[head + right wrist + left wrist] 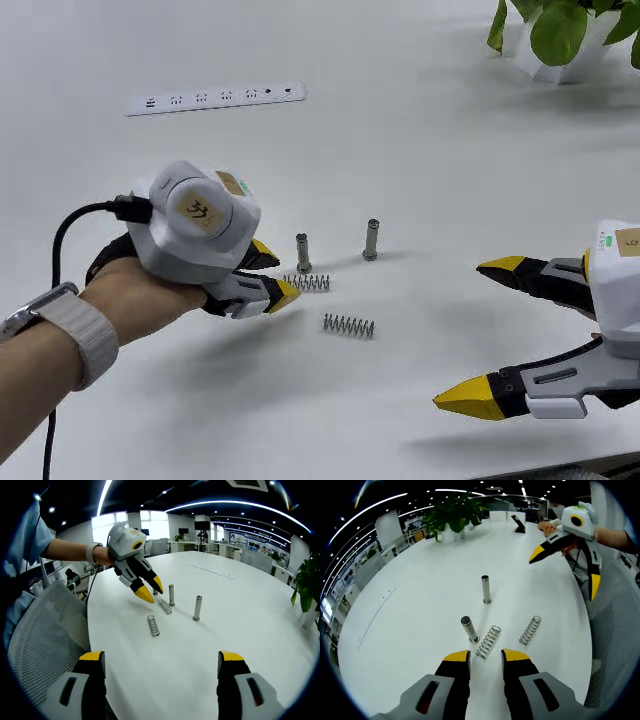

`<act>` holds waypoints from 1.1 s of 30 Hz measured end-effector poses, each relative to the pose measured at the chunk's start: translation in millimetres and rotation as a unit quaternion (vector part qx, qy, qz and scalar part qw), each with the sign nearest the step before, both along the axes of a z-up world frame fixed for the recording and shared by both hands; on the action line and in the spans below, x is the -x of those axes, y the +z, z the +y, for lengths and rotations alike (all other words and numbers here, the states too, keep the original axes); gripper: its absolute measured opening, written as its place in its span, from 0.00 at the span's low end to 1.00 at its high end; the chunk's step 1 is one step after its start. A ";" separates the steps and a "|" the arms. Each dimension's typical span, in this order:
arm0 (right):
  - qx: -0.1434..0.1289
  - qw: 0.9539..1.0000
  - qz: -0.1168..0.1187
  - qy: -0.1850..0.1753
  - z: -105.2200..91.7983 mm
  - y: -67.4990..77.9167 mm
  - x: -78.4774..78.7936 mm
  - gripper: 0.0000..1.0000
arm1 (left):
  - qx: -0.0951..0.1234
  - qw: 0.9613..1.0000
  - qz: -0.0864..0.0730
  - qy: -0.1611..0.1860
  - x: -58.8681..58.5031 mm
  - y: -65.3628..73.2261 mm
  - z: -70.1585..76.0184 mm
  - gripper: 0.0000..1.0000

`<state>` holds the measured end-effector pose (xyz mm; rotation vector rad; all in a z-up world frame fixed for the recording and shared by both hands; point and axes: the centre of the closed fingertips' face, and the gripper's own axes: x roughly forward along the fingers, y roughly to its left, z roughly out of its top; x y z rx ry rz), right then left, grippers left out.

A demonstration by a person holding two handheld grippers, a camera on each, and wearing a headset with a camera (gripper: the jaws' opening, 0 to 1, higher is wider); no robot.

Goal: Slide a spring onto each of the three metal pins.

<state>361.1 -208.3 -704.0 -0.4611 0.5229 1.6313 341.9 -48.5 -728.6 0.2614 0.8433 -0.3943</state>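
Two steel pins stand upright on the white table, one [302,253] close to my left gripper [277,272] and one [371,240] further right. Two springs lie flat: the first spring [307,282] rests by the left gripper's tips, the second spring [349,325] lies nearer me. In the left gripper view the first spring [488,641] lies just ahead of the narrowly open jaws of the left gripper [486,656], beside the nearer pin [469,629]. My right gripper [470,335] hovers wide open at the right, holding nothing.
A white power strip [215,98] lies at the back left. A potted plant [565,35] stands at the back right corner. A mesh office chair [40,630] sits beyond the table edge behind the left gripper.
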 end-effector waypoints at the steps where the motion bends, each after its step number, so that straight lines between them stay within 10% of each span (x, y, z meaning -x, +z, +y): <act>1: 0.000 1.000 0.001 -0.001 -0.3 0.0 0.1 0.94 | 0.001 1.000 0.002 -0.002 -0.8 -1.4 -1.0 0.25; 33: -0.001 1.000 0.014 -0.015 -6.1 -6.5 5.2 0.93 | -0.009 0.998 0.064 -0.019 -1.4 -22.4 -8.9 0.15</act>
